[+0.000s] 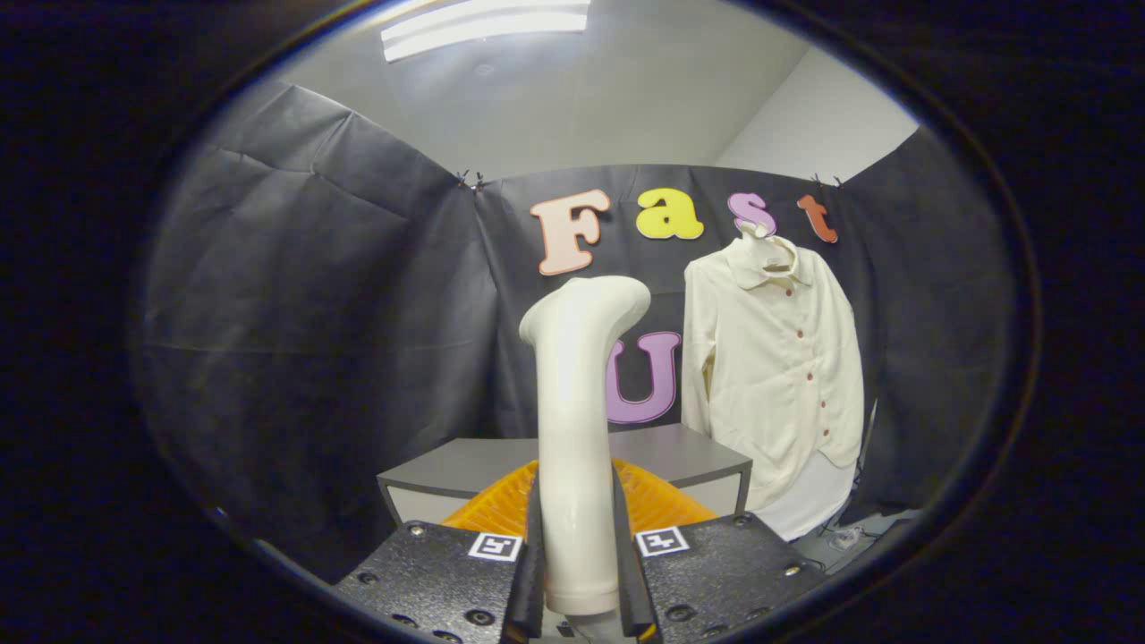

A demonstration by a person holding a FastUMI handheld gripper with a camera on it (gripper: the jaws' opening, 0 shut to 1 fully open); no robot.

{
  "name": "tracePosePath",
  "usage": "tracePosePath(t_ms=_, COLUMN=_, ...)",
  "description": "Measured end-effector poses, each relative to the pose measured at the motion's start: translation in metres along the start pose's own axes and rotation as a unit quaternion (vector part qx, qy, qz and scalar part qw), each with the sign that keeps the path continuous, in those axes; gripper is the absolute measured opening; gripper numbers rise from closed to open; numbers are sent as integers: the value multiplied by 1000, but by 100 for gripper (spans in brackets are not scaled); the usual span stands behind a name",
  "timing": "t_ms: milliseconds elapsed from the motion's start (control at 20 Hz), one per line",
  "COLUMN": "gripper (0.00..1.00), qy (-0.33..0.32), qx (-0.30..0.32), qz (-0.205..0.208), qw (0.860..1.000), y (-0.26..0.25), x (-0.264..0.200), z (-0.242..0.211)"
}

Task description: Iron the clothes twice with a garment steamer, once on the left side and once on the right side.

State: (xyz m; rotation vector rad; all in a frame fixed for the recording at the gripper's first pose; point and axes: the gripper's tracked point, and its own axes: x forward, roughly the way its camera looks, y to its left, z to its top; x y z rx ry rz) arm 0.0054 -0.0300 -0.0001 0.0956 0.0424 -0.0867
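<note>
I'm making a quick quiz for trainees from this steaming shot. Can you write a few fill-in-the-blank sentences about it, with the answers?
1. The tool is shut on the handle of the ____.
2. The cream shirt hangs on the booth's wall, beyond the tool and to its ____.
3. The shirt's front is closed with a row of ____.
4. An orange thing lies between the tool and the grey ____.

Missing words: garment steamer; right; buttons; table.

We are seeing the garment steamer (577, 429) hiding the middle of the table (689, 461) and of an orange ridged thing (657, 505) lying on it. The tongs (580, 581) are pinching its handle, whose lower end is running out of view. The shirt (774, 376) is covering its hanger; its buttons are too small to make out.
</note>
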Motion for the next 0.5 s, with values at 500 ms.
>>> tracePosePath(t_ms=500, gripper=32, qy=0, qx=-3, qz=-10, qw=1000, y=-8, x=-16, z=1)
